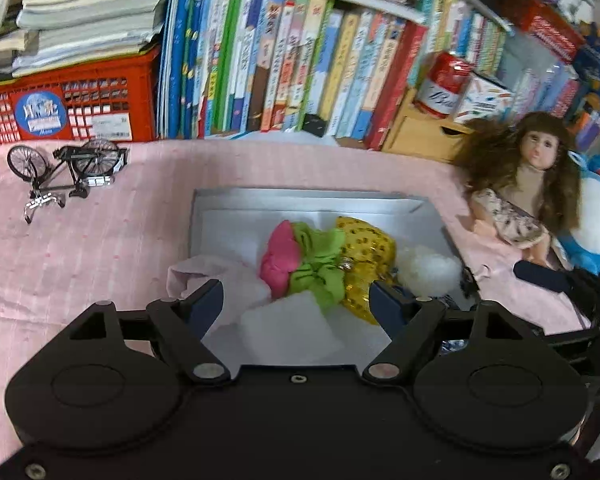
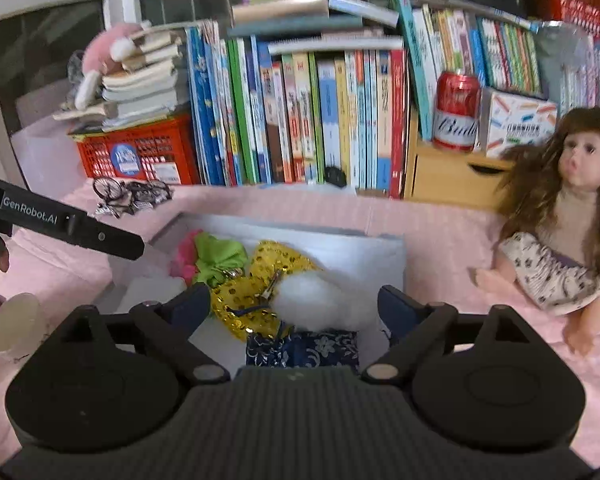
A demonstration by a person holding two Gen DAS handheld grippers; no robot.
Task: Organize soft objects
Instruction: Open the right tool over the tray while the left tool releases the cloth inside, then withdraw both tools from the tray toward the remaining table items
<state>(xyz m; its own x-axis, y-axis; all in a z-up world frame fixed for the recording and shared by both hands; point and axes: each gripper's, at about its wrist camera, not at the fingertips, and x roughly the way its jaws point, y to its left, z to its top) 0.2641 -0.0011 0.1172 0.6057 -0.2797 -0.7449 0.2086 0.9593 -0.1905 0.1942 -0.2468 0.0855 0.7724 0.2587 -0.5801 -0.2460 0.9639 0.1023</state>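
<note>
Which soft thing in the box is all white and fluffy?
The white fluffy pompom, lying beside the shiny yellow sequinned pouch. The pink and green fabric piece and the dark blue flowered pouch are coloured.

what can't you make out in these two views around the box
- Near end of the grey box: left wrist view, hidden behind the left hand-held gripper.
- Blue patterned pouch: right wrist view, its near edge is covered by the right hand-held gripper.
- Blue plush toy: left wrist view, cut off by the right edge.
- Book spines: titles too blurred to read.
</note>
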